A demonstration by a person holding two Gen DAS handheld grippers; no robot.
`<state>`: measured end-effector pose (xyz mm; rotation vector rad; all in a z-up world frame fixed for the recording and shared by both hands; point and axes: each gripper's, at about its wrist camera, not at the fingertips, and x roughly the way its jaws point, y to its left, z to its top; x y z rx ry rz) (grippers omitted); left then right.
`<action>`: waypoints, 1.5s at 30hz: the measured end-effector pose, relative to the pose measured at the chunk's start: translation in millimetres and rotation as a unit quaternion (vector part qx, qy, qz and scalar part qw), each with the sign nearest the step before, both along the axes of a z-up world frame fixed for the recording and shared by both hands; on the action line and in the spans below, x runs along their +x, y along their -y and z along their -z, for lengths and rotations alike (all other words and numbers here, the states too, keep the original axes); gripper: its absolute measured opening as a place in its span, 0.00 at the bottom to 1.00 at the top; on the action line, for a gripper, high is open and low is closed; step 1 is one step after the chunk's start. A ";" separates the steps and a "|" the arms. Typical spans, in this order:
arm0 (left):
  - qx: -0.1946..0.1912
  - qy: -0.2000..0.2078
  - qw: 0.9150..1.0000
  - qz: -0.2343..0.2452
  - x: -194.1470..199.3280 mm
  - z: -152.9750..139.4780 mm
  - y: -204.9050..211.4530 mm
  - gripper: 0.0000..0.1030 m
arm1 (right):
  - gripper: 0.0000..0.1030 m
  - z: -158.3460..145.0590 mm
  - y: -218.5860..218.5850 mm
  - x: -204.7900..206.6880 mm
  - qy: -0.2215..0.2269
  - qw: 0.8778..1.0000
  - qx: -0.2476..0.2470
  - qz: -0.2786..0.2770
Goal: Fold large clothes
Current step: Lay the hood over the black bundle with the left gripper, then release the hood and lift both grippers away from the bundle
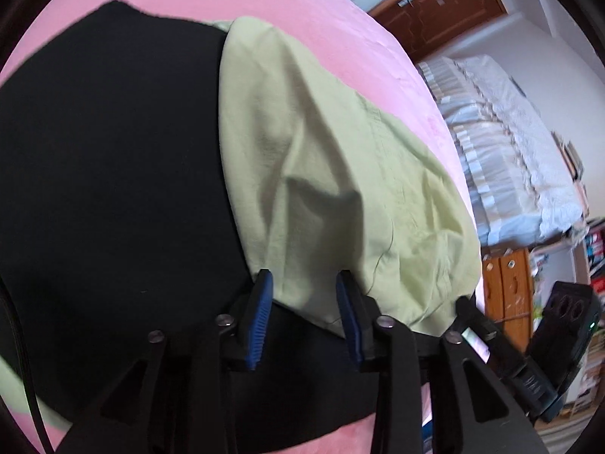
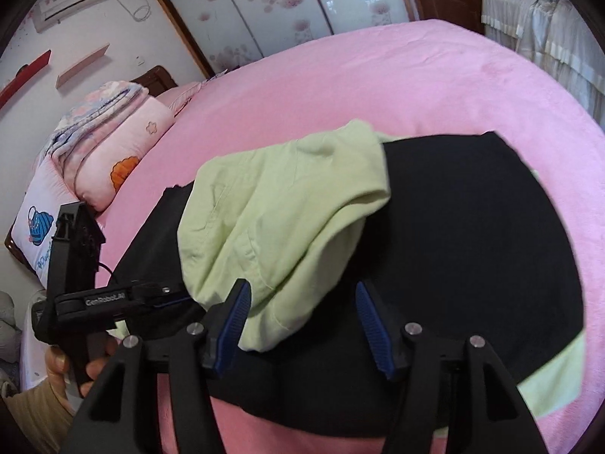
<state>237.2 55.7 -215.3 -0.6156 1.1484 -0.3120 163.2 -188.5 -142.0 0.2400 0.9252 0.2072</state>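
Nearest in the left wrist view, the left gripper point(image 1: 304, 304) stands with its blue pads parted. The hem of the pale green cloth point(image 1: 321, 174) lies in the gap, yet the pads do not press it, so the tool reads as released. In the right wrist view the right gripper point(image 2: 302, 317) is likewise parted, a lobe of the same green cloth point(image 2: 280, 219) sagging between its pads without being pinched. At nine o'clock in that view the left gripper's body shows, held by a hand point(image 2: 60, 363).

Beyond the pads, the green cloth lies rumpled and doubled over on top of a broad black garment point(image 1: 106, 174), which spreads flat toward nine o'clock in the left view and toward three o'clock in the right view point(image 2: 472, 234). Both rest on the pink bed point(image 2: 378, 87), which runs on toward twelve o'clock. Farther off sit a stack of folded bedding and pillows point(image 2: 113, 121) at ten o'clock.

By my reading, a fold has just been laid down and let go. The next move calls for finding a fresh edge or two corners of the green piece, closing cleanly on a single layer, and pulling it smooth so the bunching does not get folded in.
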 end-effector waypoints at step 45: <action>0.187 0.054 0.981 -0.006 15.9 -22.8 37.1 0.08 | 0.28 32.3 -12.8 26.8 0.026 0.989 -0.117 0.085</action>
